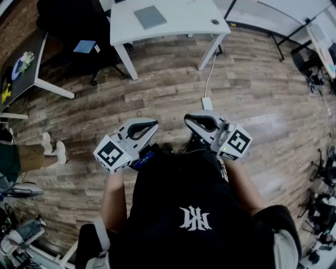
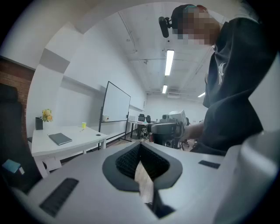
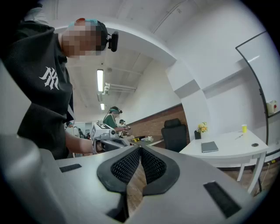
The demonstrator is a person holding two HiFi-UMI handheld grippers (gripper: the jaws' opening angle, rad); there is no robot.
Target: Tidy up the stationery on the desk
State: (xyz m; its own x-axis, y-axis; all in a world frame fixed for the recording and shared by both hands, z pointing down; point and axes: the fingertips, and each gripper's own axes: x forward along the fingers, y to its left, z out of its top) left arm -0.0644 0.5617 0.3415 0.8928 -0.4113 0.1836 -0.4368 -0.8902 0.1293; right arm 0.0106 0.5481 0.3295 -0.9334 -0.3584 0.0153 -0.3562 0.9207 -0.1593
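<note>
Both grippers are held side by side in front of the person's black shirt (image 1: 178, 194), over a brown wooden plank floor (image 1: 252, 94), with their tips turned towards each other. On the left gripper (image 1: 151, 125) the dark ribbed pads are pressed together, and its own view (image 2: 140, 148) shows nothing between them. The right gripper (image 1: 190, 120) is the same: its pads meet at the tip (image 3: 140, 151) and hold nothing. Each gripper shows in the other's view, held by a bare forearm.

Stationery lies well apart from both grippers, on the white curved desk (image 1: 178, 16) at the far side of the room. A flat grey notebook (image 1: 149, 17) rests on the desk top near its left half. The gripper views also show a small yellow cup (image 2: 83, 125) further along that desk, and yellow flowers in a dark pot (image 2: 45, 116) at its far edge.

A thin white cable (image 1: 210, 73) runs from the desk down to a small white box (image 1: 207, 103) on the floor, just beyond the right gripper. A black office chair (image 3: 175, 131) stands behind the desk, and a whiteboard on a dark frame (image 2: 116, 103) stands to its side. At the left edge of the head view, another person's legs in white shoes (image 1: 52, 149) rest on the floor.
</note>
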